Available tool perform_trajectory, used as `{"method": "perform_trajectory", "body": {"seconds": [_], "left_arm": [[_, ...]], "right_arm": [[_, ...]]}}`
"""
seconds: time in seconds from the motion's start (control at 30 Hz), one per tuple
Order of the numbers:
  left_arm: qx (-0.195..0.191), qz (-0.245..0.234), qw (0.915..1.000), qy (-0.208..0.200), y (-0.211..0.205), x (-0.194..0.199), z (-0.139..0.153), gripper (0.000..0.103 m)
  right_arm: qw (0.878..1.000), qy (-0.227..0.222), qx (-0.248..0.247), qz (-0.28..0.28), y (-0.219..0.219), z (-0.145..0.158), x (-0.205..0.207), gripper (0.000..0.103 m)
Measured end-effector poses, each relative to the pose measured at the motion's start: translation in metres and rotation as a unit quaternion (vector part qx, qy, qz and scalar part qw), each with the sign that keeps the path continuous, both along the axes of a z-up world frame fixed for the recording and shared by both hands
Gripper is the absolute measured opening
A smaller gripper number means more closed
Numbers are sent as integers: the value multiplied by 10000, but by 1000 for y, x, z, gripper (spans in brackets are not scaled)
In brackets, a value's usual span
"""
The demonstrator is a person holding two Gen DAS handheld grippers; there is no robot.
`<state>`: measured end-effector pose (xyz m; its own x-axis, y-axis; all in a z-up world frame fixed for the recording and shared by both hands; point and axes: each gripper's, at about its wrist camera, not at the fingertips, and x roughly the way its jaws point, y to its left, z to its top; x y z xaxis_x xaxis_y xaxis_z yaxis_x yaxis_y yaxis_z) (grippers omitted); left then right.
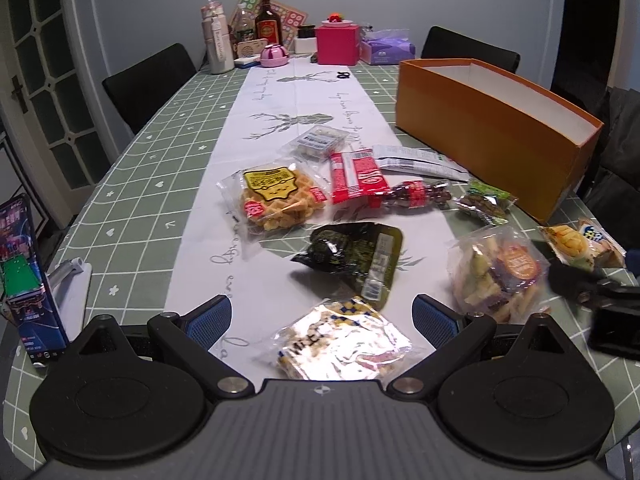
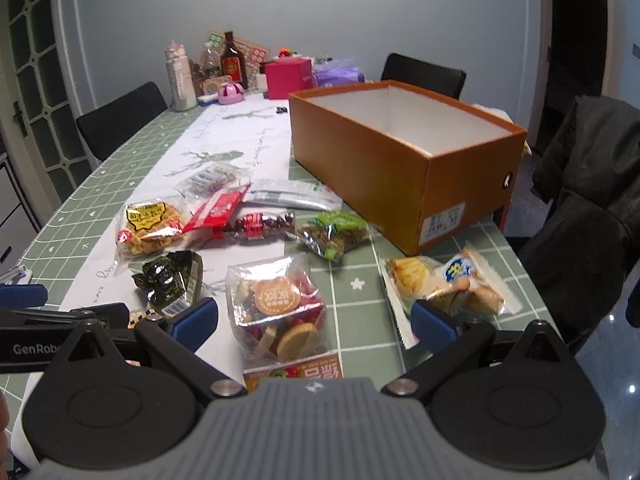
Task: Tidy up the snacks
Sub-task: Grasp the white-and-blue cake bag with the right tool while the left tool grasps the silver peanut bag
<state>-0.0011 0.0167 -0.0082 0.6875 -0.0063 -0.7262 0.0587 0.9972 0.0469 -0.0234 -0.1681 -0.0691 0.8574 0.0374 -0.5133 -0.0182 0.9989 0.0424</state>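
Observation:
Several snack packs lie on the table. My left gripper (image 1: 322, 316) is open, with a silver checkered snack bag (image 1: 340, 348) between its fingers. A dark green pack (image 1: 352, 252), a waffle bag (image 1: 272, 198) and a red packet (image 1: 356, 176) lie beyond. My right gripper (image 2: 314, 316) is open around a clear bag of mixed biscuits (image 2: 276, 308), which also shows in the left wrist view (image 1: 496, 272). An open orange box (image 2: 404, 160) stands at the right; it also shows in the left wrist view (image 1: 496, 128). A yellow bread pack (image 2: 444, 280) lies by it.
Bottles and a pink box (image 1: 336, 44) crowd the far end of the table. Black chairs (image 1: 148, 84) stand around it, one draped with a dark jacket (image 2: 592, 200). A blue carton (image 1: 24, 280) stands at the near left edge. The left gripper shows at the right wrist view's left (image 2: 60, 320).

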Motion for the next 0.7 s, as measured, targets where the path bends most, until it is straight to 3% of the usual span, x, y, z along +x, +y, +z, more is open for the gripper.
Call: {"method": "perform_trajectory", "body": {"seconds": [0.17, 0.37, 0.57, 0.7], "left_arm": [[-266, 167, 9994, 145, 21, 4, -10, 103], [-514, 33, 9983, 258, 29, 4, -26, 103], [-195, -774, 9966, 188, 17, 2, -38, 103], [230, -1440, 9893, -67, 5, -1, -41, 103]], "right_arm": [[9984, -508, -251, 13, -17, 3, -1, 100], [9963, -656, -553, -69, -46, -12, 10, 100], [9968, -499, -508, -366, -74, -23, 20, 100], [9970, -481, -401, -457, -88, -26, 25, 100]]}}
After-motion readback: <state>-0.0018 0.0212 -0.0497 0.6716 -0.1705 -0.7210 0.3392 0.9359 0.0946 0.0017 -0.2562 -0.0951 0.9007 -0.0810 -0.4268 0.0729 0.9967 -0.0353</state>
